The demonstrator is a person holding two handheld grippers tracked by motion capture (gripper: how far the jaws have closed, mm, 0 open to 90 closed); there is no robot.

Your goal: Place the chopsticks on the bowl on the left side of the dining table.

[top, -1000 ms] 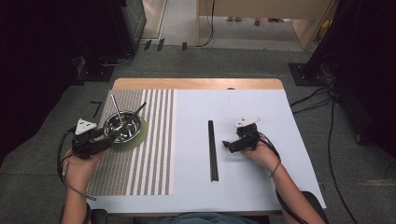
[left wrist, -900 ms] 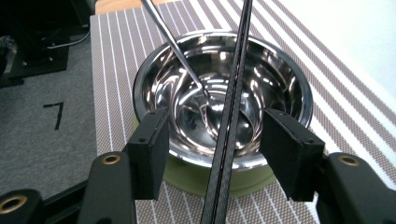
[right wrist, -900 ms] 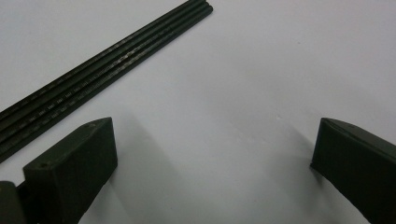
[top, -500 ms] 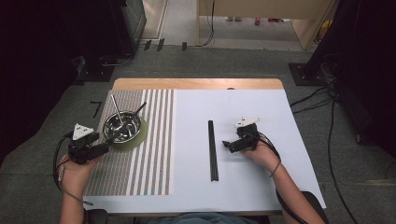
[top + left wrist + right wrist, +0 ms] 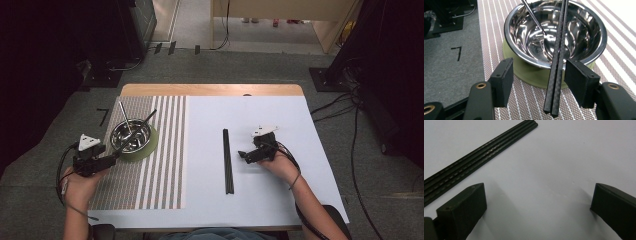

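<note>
Steel bowl (image 5: pixel 554 35) sat on a green coaster (image 5: pixel 534 75) on the striped mat (image 5: pixel 150 175), holding a metal rod (image 5: pixel 534 17) and black chopsticks (image 5: pixel 557 62) whose near ends jutted between the spread jaws of the left hand-held gripper (image 5: pixel 539 82), untouched. Another chopstick pair (image 5: pixel 228 160) lay on the white table (image 5: pixel 300 200), just left of the right hand-held gripper (image 5: pixel 245 155), also spread.

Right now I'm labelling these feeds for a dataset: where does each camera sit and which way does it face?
High view: above the person's side, looking forward and down on the table; forearms and both grippers show.
Left gripper view: on the left gripper, facing the steel bowl and chopsticks leaning in it.
Right gripper view: on the right gripper, facing the table chopsticks, shared with the high view.
</note>
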